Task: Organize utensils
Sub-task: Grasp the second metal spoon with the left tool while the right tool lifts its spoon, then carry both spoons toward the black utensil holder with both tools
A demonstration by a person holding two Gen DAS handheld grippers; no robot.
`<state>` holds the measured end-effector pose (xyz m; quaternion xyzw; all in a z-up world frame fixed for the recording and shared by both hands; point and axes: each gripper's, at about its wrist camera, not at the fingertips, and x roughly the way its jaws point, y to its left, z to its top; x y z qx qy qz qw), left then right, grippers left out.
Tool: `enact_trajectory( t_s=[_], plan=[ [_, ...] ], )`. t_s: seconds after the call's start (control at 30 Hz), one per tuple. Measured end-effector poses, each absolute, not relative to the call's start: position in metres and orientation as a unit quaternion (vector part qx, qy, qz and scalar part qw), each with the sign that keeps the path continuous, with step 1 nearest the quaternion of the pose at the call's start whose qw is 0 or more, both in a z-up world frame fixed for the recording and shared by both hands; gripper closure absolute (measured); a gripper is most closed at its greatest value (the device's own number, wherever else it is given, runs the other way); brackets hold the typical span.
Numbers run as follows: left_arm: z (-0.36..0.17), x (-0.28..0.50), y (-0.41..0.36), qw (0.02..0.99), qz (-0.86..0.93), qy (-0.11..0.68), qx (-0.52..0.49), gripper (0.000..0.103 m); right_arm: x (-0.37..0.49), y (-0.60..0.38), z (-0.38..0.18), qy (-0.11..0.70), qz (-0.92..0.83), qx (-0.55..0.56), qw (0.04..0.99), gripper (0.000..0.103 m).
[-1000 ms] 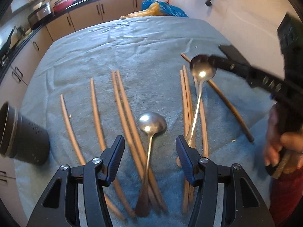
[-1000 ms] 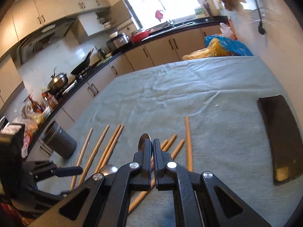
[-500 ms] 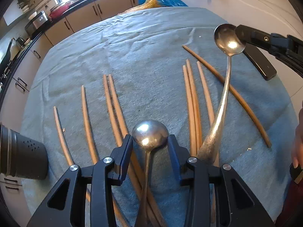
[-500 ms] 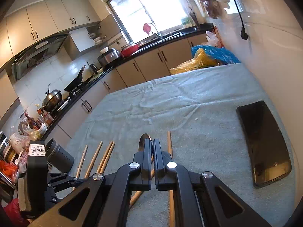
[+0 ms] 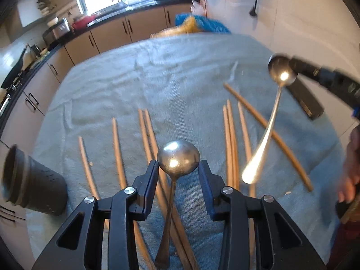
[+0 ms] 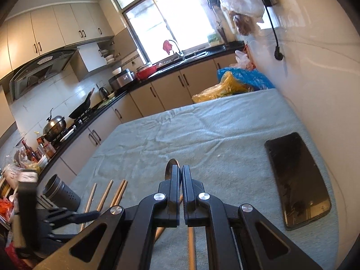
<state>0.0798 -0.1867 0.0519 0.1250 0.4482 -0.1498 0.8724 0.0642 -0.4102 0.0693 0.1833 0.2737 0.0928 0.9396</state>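
My left gripper [image 5: 178,168] is shut on the bowl of a steel spoon [image 5: 178,158], whose handle hangs down over the wooden chopsticks [image 5: 148,139]. Several chopsticks lie in loose rows on the blue-grey towel [image 5: 180,78]. In the left wrist view my right gripper [image 5: 294,64] reaches in from the upper right. It is shut on the bowl of a second spoon [image 5: 282,73], whose handle dangles clear of the towel. In the right wrist view the right gripper [image 6: 181,168] has its fingers pressed together, and only the bowl's edge [image 6: 169,168] shows.
A dark perforated utensil holder [image 5: 33,186] sits at the towel's left edge, also seen as the holder [image 6: 60,191]. A black phone [image 6: 297,180] lies at the right near the wall. A person's hand [image 5: 351,180] is at the right. Kitchen cabinets [image 5: 108,38] stand behind.
My left gripper's fingers closed onto the near spoon's bowl and raised it slightly. The right gripper lifted its spoon up off the chopsticks, so the handle now hangs free.
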Motion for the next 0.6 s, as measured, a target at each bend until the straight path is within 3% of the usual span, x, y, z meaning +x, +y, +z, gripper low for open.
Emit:
enact_trajectory(
  t_s=[0.13,0.17,0.2,0.5,0.57,0.6],
  plan=[
    [0.082,0.068,-0.174,0.894,-0.147,0.411,0.1,0.073,0.06,-0.407,0.077,0.257,0.081,0.168,0.948,0.1],
    [0.09,0.066,-0.17,0.898,-0.144,0.404,0.093,0.082,0.059,-0.405,0.078,0.253,0.078,0.162,0.951,0.1],
    [0.097,0.065,-0.165,0.901,-0.141,0.4,0.086,0.103,0.058,-0.403,0.079,0.249,0.076,0.158,0.953,0.1],
    [0.116,0.07,-0.135,0.897,-0.144,0.413,0.061,0.102,0.052,-0.376,0.09,0.23,0.058,0.111,0.965,0.1],
    [0.107,0.077,-0.135,0.888,-0.148,0.431,0.062,0.094,0.053,-0.375,0.088,0.23,0.056,0.116,0.965,0.1],
    [0.102,0.083,-0.137,0.883,-0.154,0.439,0.062,0.079,0.053,-0.376,0.087,0.232,0.058,0.119,0.964,0.1]
  ],
)
